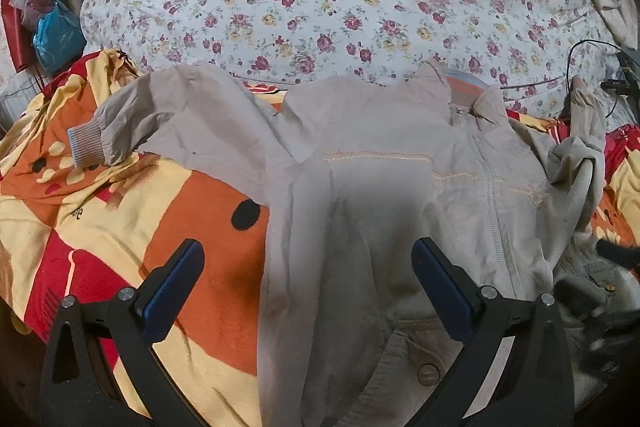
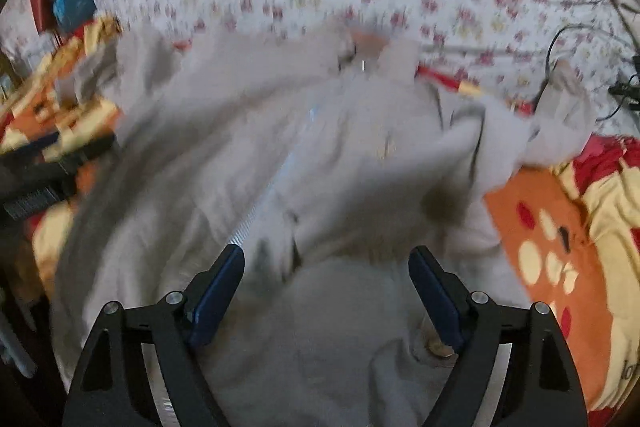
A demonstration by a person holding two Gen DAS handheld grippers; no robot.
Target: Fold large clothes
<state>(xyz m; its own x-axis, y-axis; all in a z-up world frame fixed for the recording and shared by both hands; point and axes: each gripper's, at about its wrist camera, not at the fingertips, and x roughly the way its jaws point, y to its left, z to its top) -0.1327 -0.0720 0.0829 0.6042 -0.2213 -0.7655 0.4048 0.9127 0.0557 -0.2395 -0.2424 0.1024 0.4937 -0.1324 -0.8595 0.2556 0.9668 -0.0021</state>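
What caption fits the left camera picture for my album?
Open left gripper hovering over a beige jacket spread on a colourful blanket.

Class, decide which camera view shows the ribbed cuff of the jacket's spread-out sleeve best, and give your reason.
The left wrist view: the ribbed cuff is sharp there, lying on the orange blanket. The right wrist view is motion-blurred, so that cuff cannot be made out.
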